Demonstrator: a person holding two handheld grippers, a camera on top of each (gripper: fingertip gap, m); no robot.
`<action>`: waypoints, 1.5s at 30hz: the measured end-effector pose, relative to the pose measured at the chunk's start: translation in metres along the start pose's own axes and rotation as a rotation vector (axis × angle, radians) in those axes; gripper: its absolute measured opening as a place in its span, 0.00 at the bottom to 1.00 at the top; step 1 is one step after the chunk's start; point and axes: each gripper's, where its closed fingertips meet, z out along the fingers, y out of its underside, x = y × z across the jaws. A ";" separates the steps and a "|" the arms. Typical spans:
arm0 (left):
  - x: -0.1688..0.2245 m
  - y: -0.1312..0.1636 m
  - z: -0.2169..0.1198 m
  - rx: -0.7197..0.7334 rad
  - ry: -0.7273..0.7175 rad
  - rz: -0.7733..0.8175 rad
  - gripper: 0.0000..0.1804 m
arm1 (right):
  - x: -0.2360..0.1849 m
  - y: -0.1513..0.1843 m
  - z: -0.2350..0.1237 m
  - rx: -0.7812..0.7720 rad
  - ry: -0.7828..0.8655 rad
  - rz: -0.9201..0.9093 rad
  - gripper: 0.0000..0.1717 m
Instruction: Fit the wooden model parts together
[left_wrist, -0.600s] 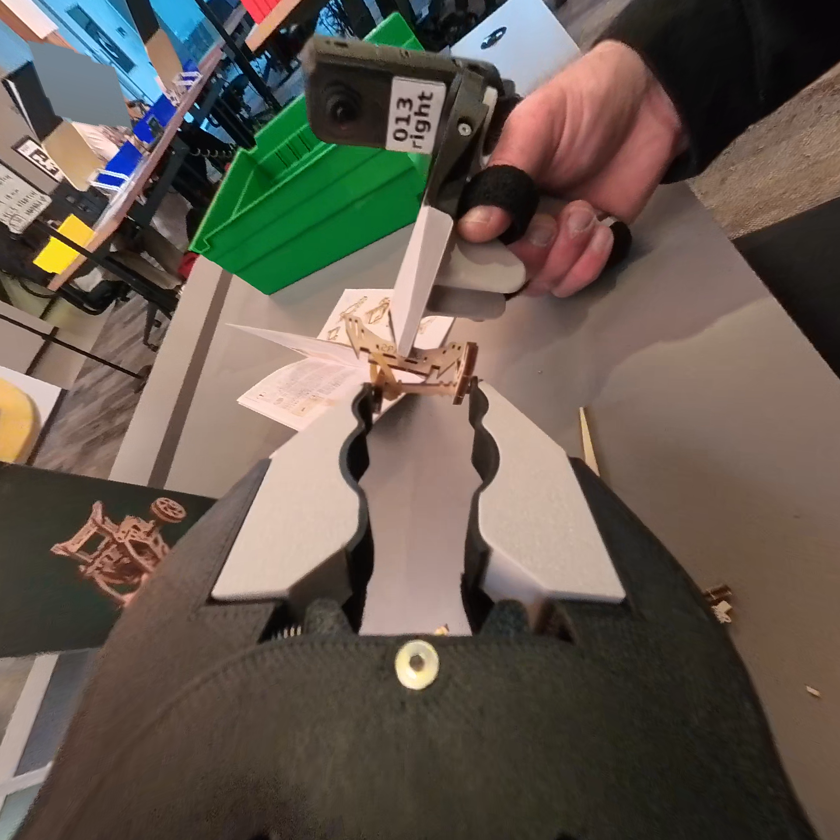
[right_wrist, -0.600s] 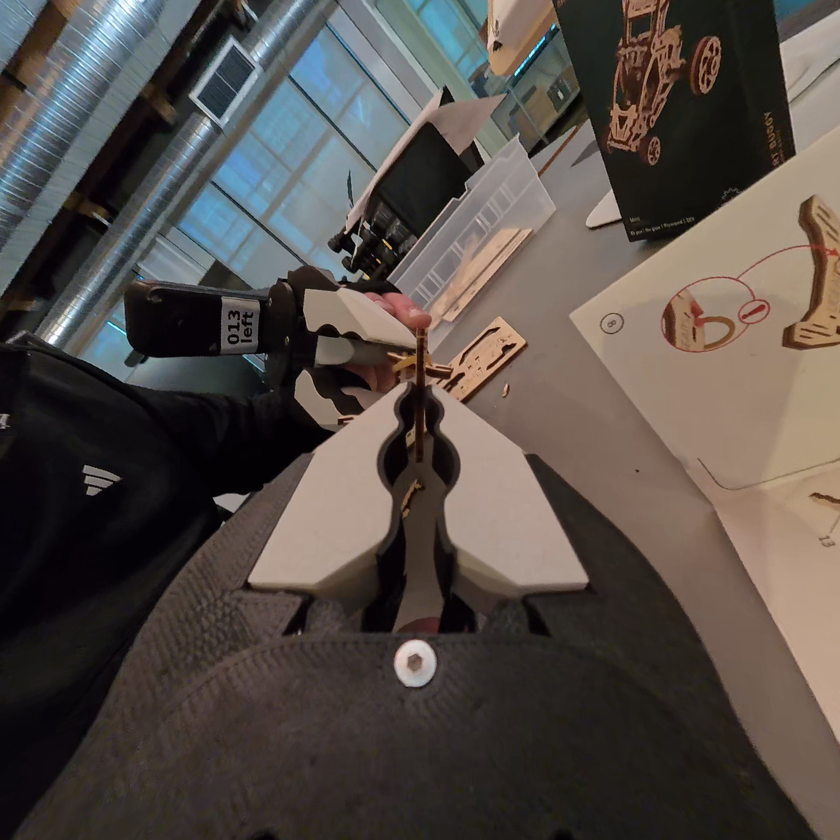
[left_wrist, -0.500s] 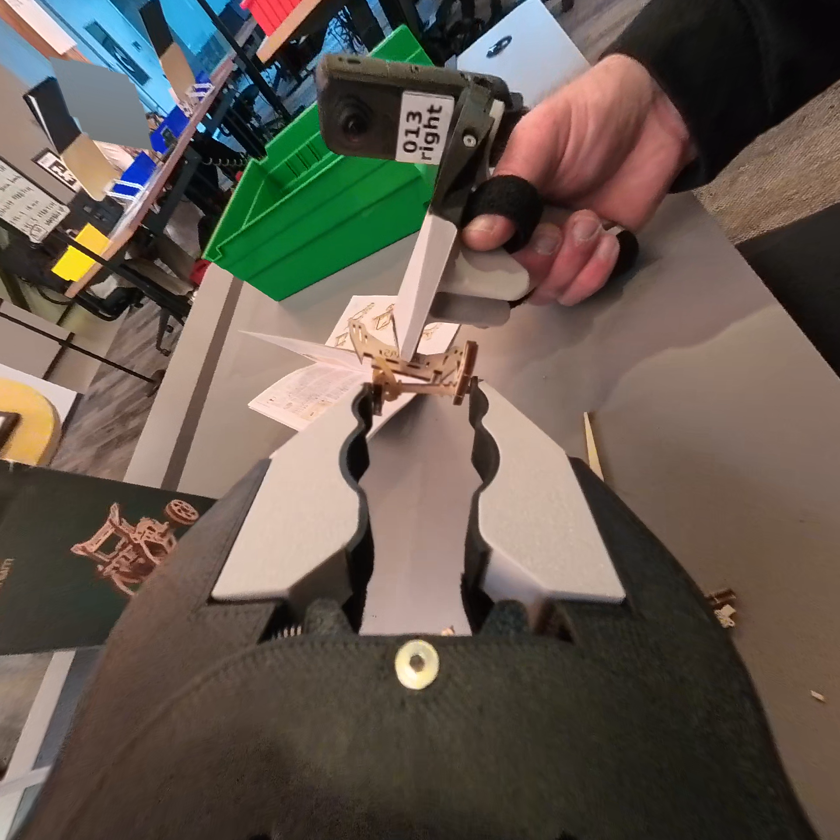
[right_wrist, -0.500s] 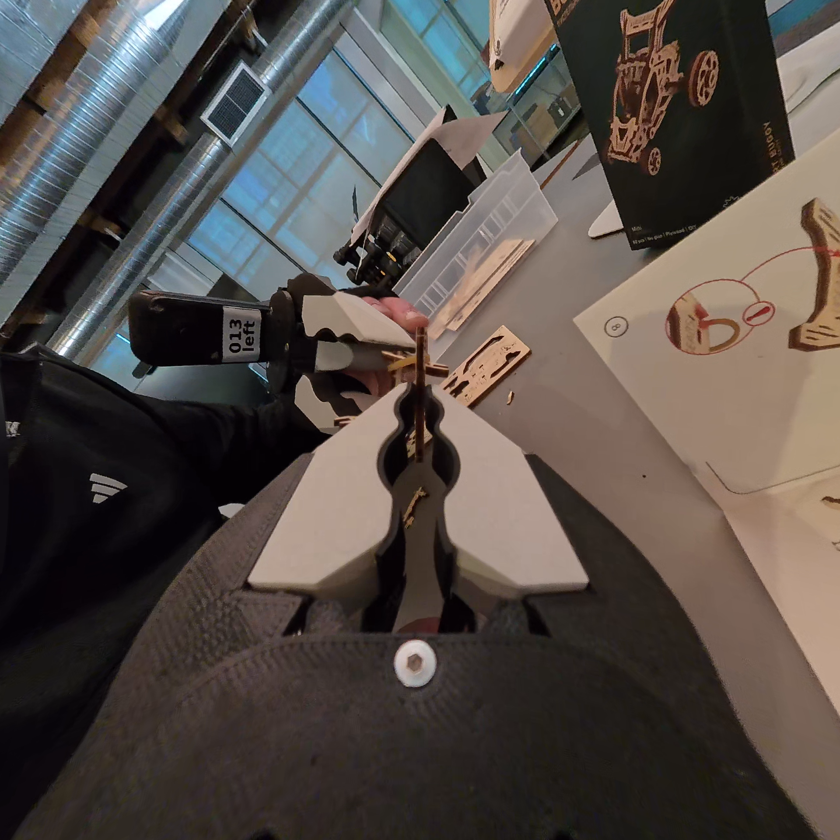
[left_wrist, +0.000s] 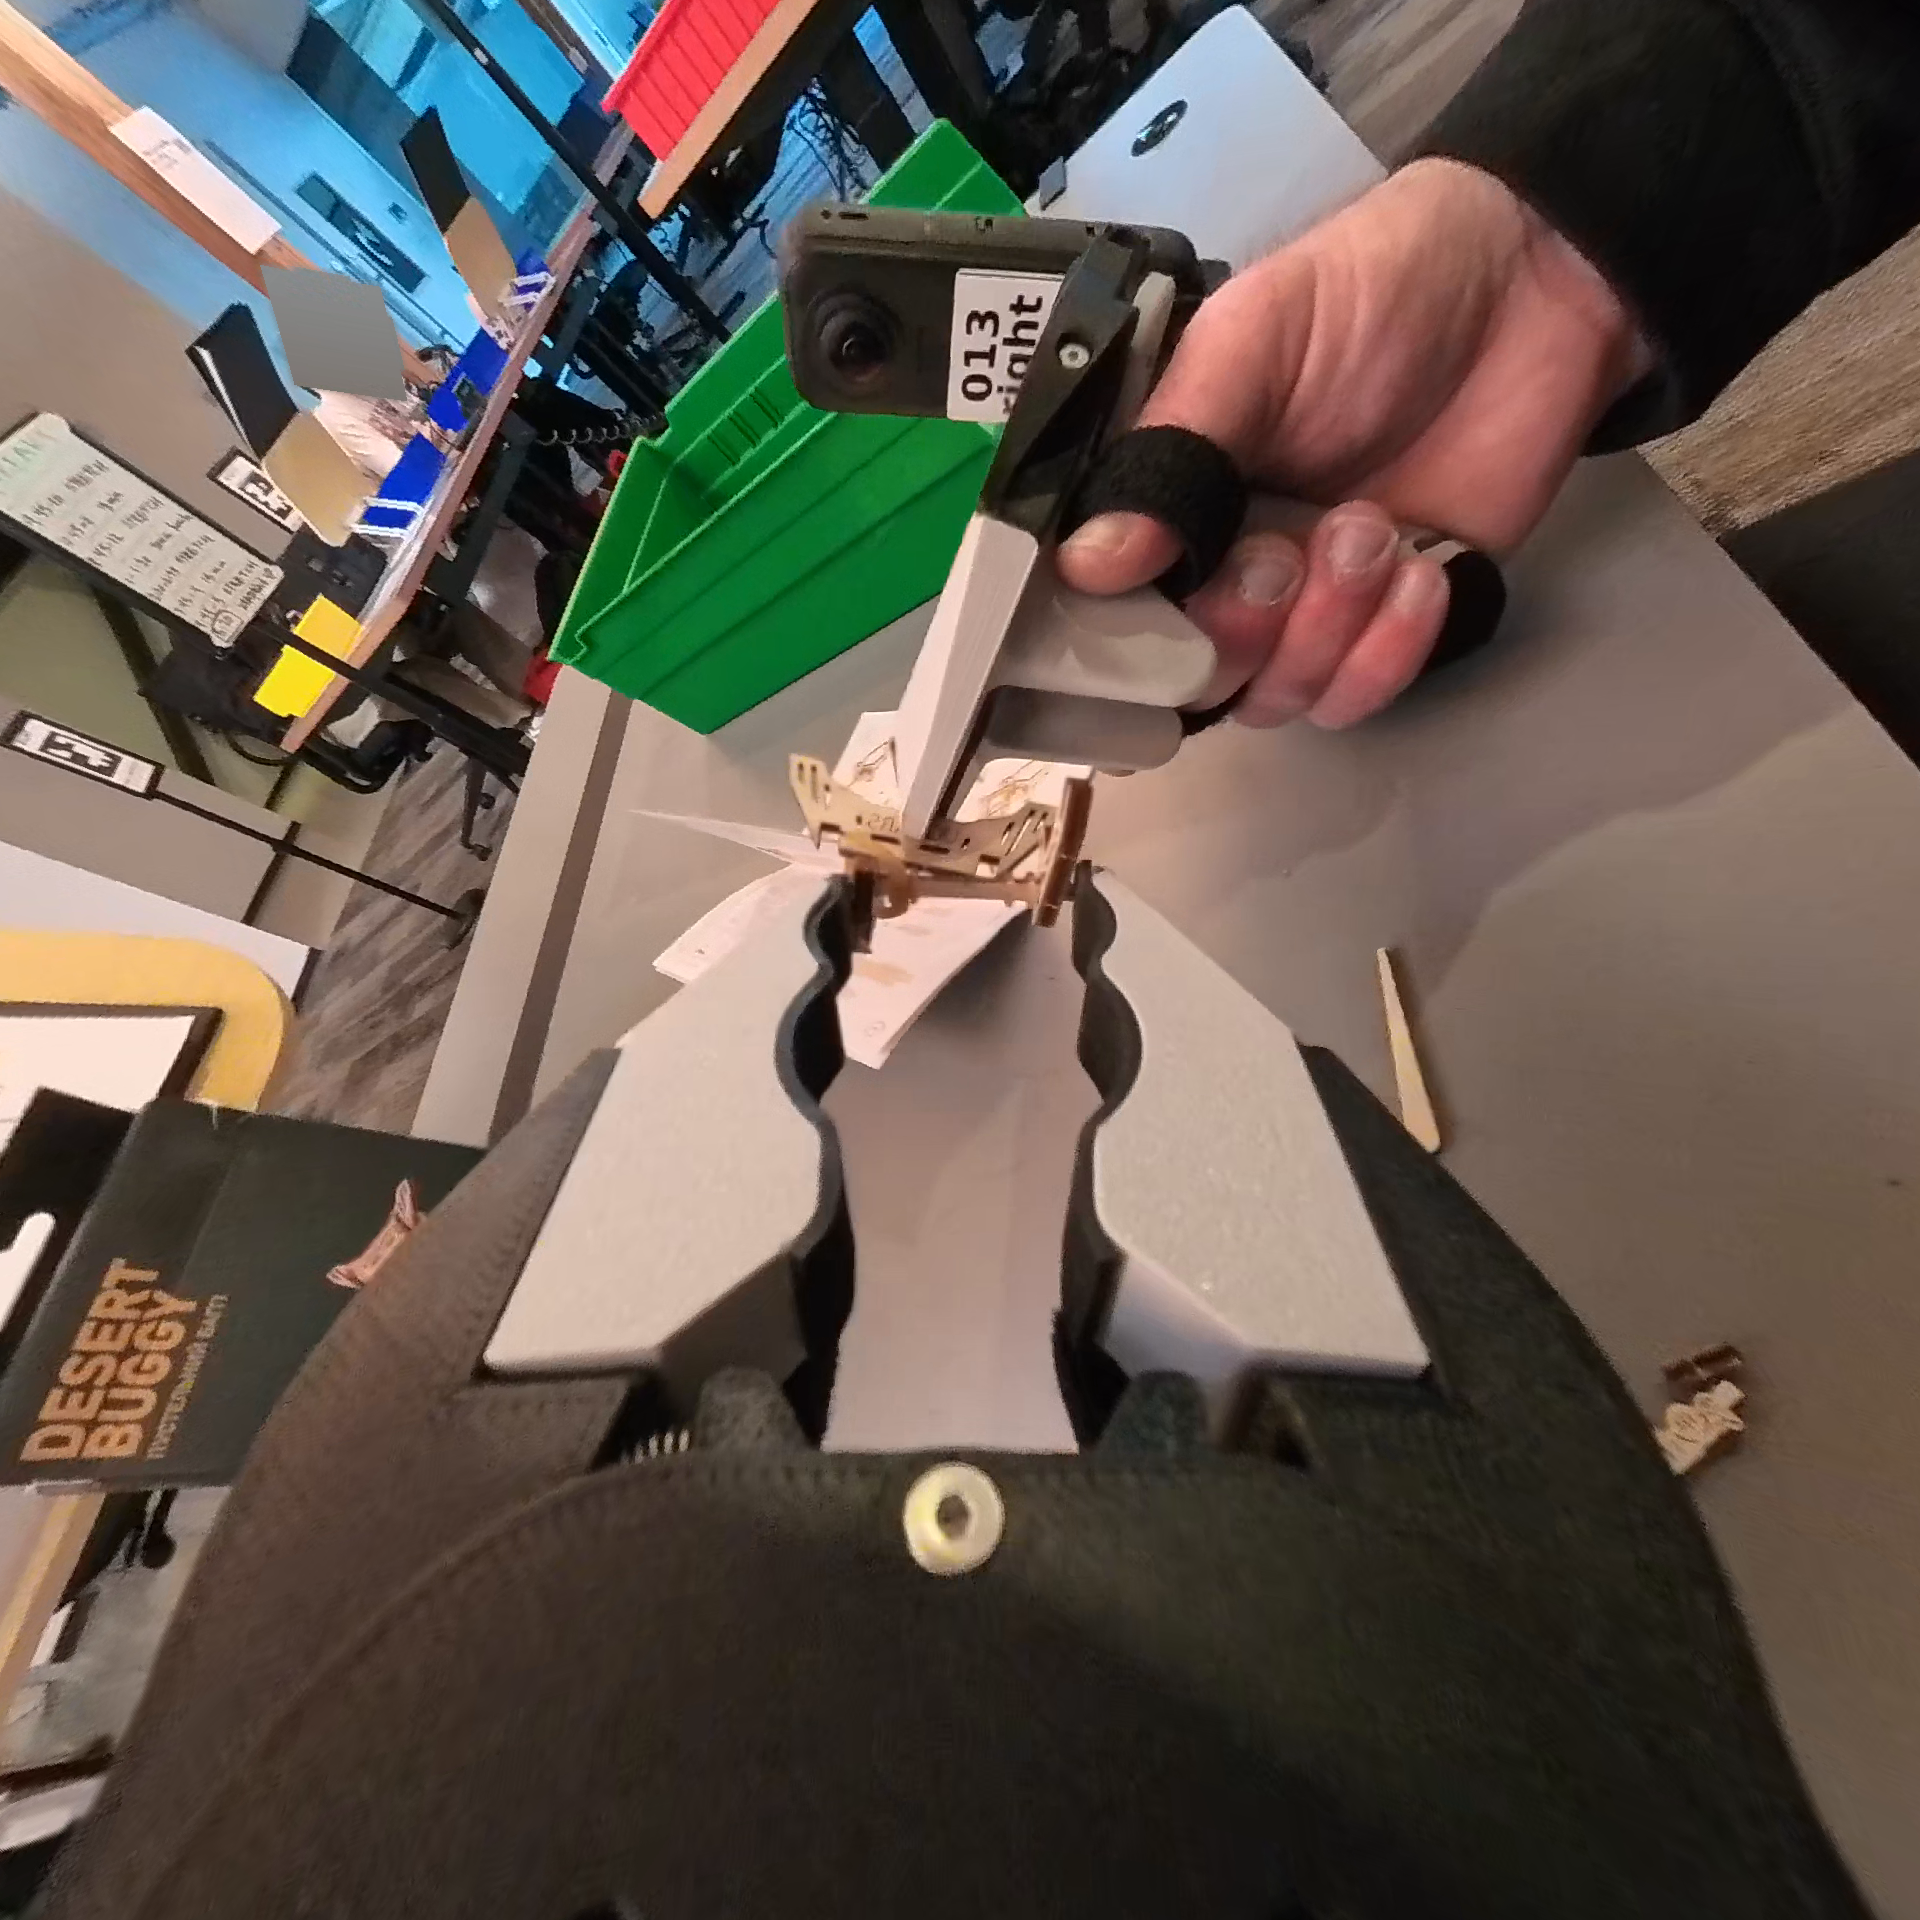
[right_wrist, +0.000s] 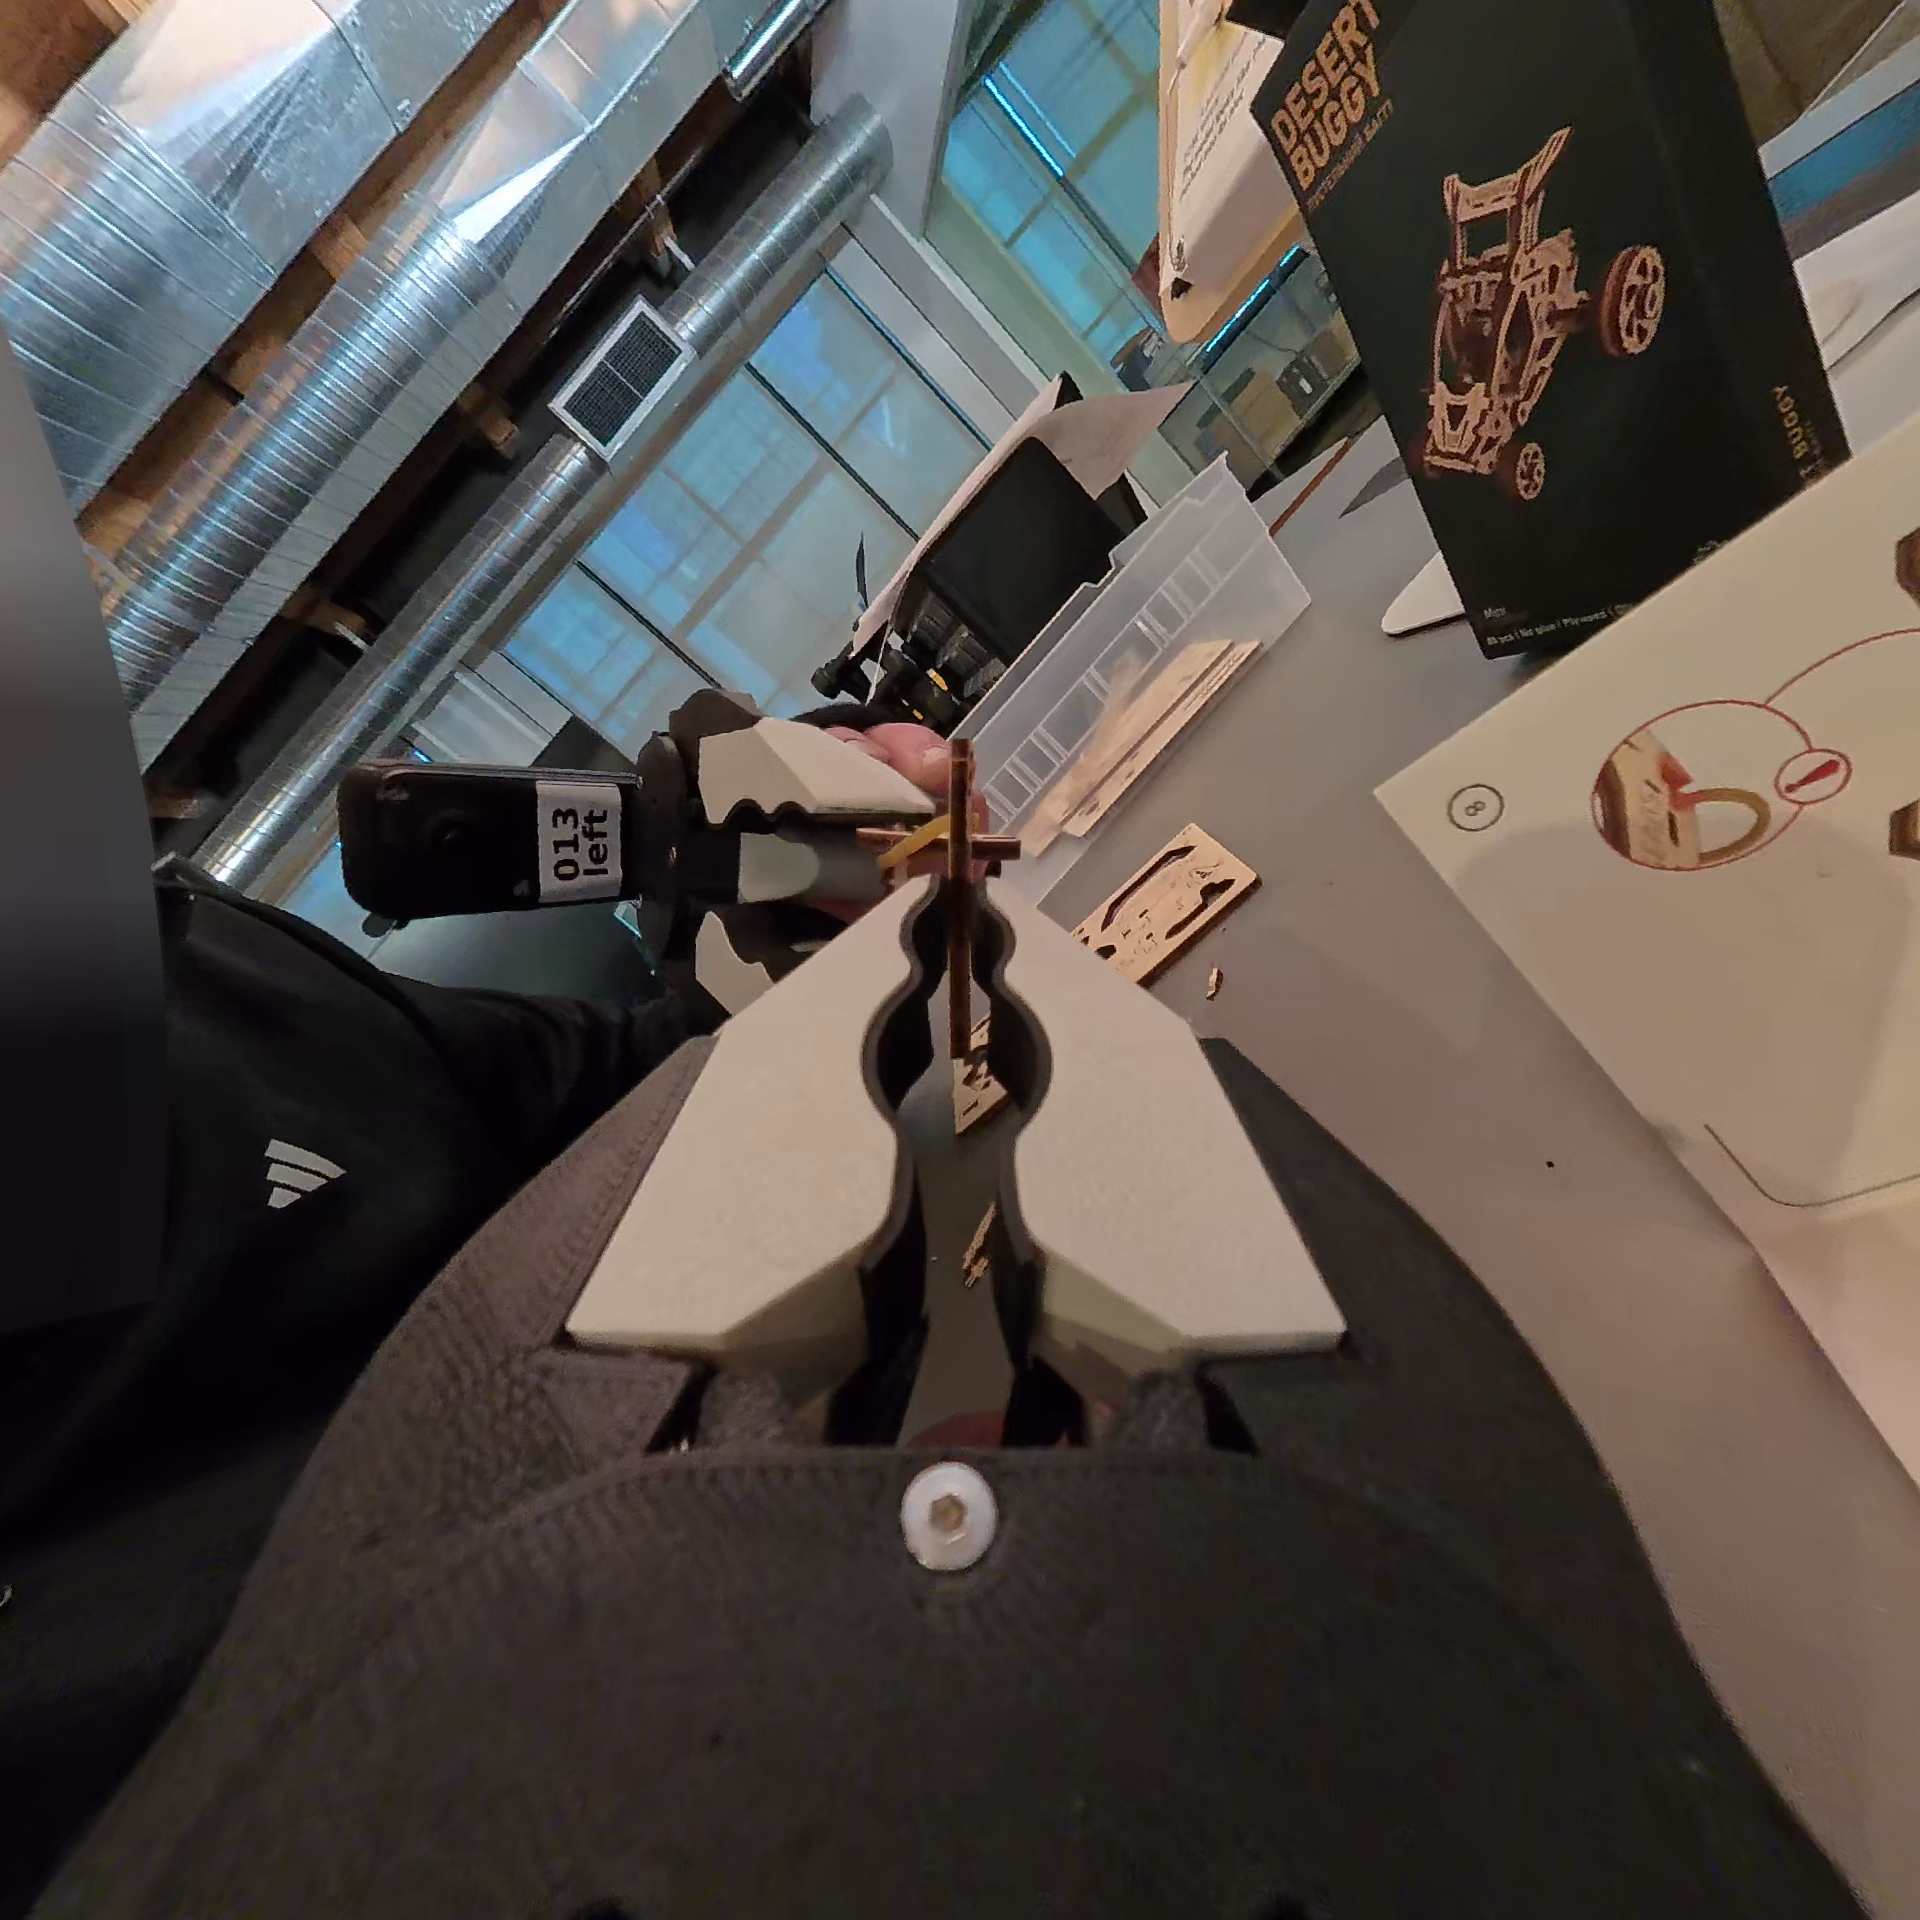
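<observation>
Left wrist view, L to R. Lower left: dark kit box seen standing at frame edge. Upper left: workbenches w/ blue and yellow bins, blurred. Upper centre: green bin set on grey table. Centre: left gripper seen spread wide, its two fingertips pressed on opposite ends of wooden model frame, which is held crosswise betw. them above an open instruction booklet. Right gripper is brought down from upper right by a hand; its fingers are closed on a thin flat wooden part, standing on edge along top of frame. Right of centre: a wooden sliver lies on table; small wood scraps at lower right.

Right wrist view, L to R. Left: black sleeve. Centre left: left gripper body w/ white sticker. Centre: flat part seen edge-on as a dark vertical strip, clamped betw. the near fingertips; it is crossed by the frame at upper centre. Right of centre: clear plastic tray w/ wooden sheets inside; punched-out wooden sheet lies flat on table. Right: instruction page; kit box at upper right.
</observation>
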 end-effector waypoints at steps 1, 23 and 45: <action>0.000 -0.001 0.000 -0.001 -0.005 0.008 0.22 | 0.000 -0.001 0.000 0.005 0.000 -0.001 0.00; -0.019 -0.023 -0.006 0.015 -0.099 0.128 0.22 | -0.020 -0.023 0.002 0.242 -0.127 0.117 0.00; -0.044 -0.062 -0.014 0.067 -0.158 0.239 0.22 | -0.050 -0.057 0.001 0.400 -0.279 0.148 0.00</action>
